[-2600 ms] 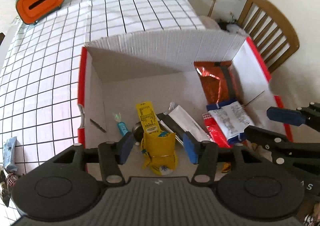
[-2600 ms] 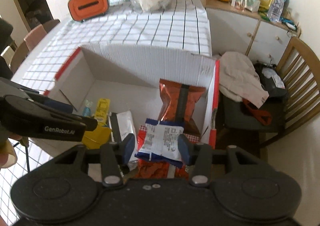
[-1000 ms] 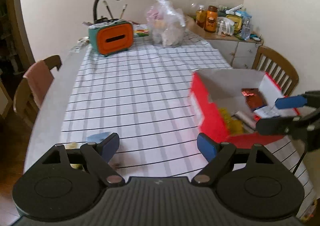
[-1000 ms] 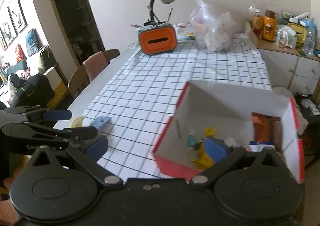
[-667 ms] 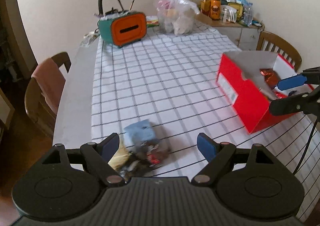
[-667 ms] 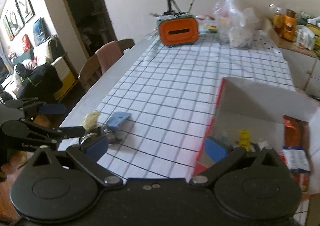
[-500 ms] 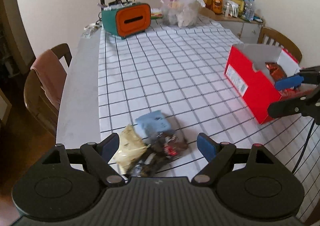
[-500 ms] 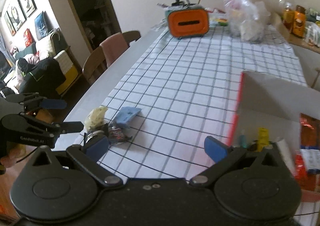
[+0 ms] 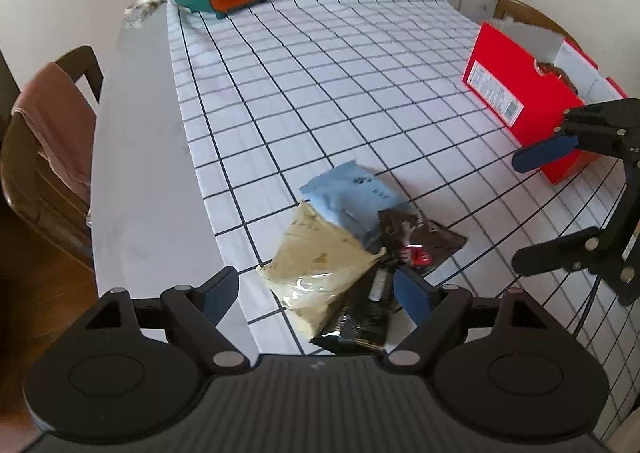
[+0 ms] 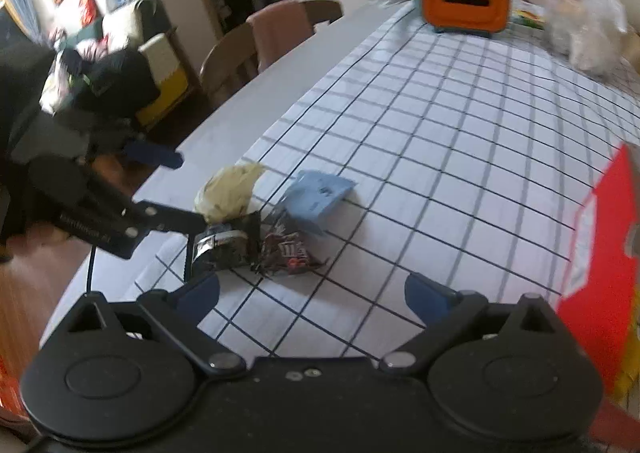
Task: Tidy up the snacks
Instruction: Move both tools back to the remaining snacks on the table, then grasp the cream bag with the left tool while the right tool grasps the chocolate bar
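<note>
Near the table's left edge I hold my left gripper [image 9: 316,289] wide open and empty over the snack pile [image 9: 360,241], straddling the beige packet [image 9: 320,265]. My right gripper [image 10: 312,291], also wide and empty, hangs nearby; the red box [image 9: 520,93] waits far right.

We cannot read the blurred print on the snack packets [image 10: 256,229], and the red box [image 10: 600,277] beyond them is cut off at the frame's right edge.
</note>
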Demonstrator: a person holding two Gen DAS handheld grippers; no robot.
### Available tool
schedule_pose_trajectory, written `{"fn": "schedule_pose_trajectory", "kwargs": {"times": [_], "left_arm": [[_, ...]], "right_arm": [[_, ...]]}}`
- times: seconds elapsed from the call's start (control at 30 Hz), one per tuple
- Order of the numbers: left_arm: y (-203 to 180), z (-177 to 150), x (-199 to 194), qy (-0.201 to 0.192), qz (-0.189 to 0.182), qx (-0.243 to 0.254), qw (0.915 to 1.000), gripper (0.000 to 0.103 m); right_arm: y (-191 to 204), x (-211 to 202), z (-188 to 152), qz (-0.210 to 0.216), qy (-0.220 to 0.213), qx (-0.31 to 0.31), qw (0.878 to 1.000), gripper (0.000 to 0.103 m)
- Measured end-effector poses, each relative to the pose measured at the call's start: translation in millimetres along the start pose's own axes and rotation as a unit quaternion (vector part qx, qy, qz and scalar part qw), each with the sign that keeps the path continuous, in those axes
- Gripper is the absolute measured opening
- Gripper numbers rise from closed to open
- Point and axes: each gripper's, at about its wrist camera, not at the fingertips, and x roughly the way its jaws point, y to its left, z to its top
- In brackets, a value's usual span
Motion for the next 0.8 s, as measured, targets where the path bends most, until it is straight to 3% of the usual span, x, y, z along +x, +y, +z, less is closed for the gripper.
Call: {"fn": "schedule_pose_trajectory", "kwargs": {"times": [0.33,0.6,0.8], "left_arm": [[9,4,22,0.011,-0.025,0.005,0.9996,0.085],[26,7,33,0.013,-0.056,-0.055,0.9968,0.081],[38,5,36,0.014,-0.069,-0.097,0.9928,0.068]], "right_arm": [[8,43,10,0.023,0.022,0.005,0.999,0.085],[-5,58,14,0.056,0.020,0.070,0.996,0.073],[-20,60,11,0.070,0.006,0.125,0.990,0.059]]}}
